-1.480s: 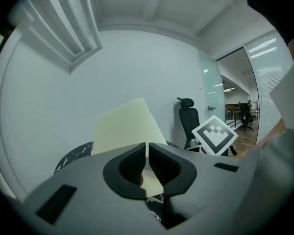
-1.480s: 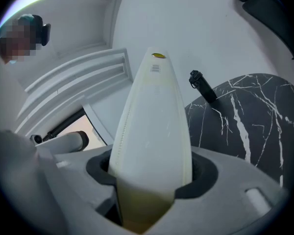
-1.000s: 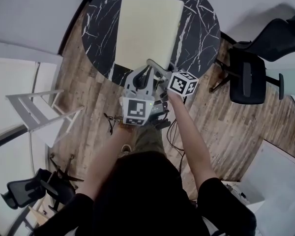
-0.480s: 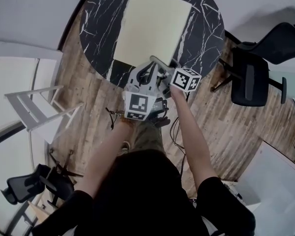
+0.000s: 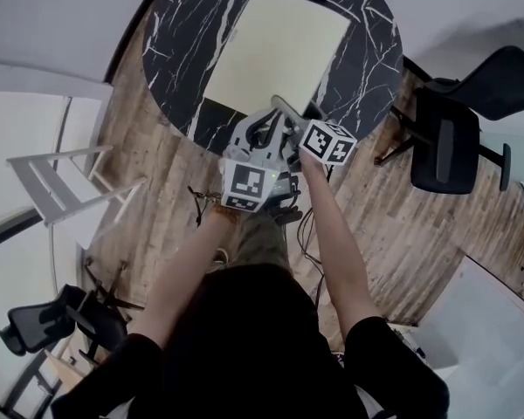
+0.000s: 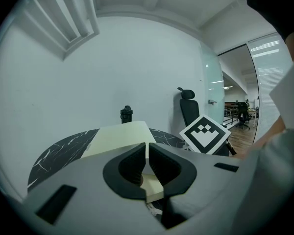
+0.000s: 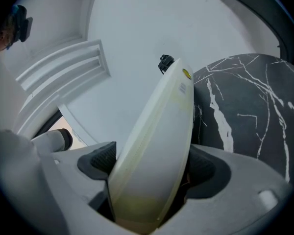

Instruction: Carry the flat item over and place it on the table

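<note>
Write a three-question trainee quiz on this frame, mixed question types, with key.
1. True or false: the pale board is over the round black table.
2. Which gripper is shut on the board? A) left B) right C) both
3. What stands on the floor right of the table in the head view?
Key: 1 true. 2 A: the left gripper pinches the board's near edge; the right gripper has just been opening its jaws, the board loose between them. 3 a black office chair.
</note>
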Demonstrator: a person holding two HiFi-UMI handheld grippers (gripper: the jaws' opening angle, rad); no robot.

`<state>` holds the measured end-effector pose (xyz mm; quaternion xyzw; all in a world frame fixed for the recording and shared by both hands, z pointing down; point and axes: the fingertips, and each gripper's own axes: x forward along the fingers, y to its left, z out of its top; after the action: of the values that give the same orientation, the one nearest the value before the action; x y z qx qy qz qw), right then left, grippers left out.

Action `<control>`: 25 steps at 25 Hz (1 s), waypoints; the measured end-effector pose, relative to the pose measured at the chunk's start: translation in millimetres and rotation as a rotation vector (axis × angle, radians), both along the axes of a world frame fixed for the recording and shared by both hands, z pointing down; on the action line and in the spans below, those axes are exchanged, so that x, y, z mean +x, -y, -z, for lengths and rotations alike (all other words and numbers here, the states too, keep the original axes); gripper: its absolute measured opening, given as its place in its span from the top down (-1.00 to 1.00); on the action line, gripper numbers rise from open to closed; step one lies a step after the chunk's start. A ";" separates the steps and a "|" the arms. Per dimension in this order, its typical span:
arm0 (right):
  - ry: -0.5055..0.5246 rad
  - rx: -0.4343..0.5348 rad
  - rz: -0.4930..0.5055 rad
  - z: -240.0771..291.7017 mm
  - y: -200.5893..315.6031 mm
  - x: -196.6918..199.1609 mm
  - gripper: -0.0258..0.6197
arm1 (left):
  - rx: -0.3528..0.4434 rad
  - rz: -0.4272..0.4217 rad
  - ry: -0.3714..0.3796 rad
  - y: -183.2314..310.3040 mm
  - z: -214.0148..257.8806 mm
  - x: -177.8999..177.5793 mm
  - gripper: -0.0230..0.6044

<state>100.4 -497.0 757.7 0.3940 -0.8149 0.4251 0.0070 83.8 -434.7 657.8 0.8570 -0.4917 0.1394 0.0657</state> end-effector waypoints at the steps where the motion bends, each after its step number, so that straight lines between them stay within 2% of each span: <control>1: 0.004 -0.002 -0.005 -0.7 -0.8 -0.4 -0.45 | 0.002 -0.003 -0.001 -1.3 -0.1 0.4 0.88; 6: -0.028 -0.009 -0.049 -8.3 -3.9 8.7 -0.52 | 0.013 -0.021 -0.002 -6.5 5.2 6.1 0.88; 8: -0.081 0.014 -0.076 -9.6 -2.8 14.5 -0.54 | 0.017 -0.026 0.000 -9.3 7.7 6.8 0.88; 10: -0.199 0.067 -0.081 -11.8 -2.3 20.4 -0.54 | 0.017 -0.031 0.004 -13.1 8.9 5.3 0.88; 13: -0.359 0.166 -0.030 -10.6 -6.0 21.5 -0.52 | 0.014 -0.034 0.005 -16.4 9.5 2.8 0.88; 17: -0.431 0.283 -0.028 9.5 -9.5 26.2 -0.51 | 0.016 -0.027 -0.002 -16.2 12.5 3.0 0.88; 20: -0.451 0.329 -0.027 22.0 -16.8 28.0 -0.28 | 0.018 -0.029 -0.006 -23.0 18.9 3.9 0.88; 25: -0.478 0.376 -0.006 37.7 -27.9 25.7 -0.09 | 0.020 -0.028 -0.005 -32.2 29.6 0.3 0.88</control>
<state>126.1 -469.2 719.9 0.4794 -0.8534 0.1623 0.1244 84.1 -402.5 628.2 0.8647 -0.4811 0.1332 0.0564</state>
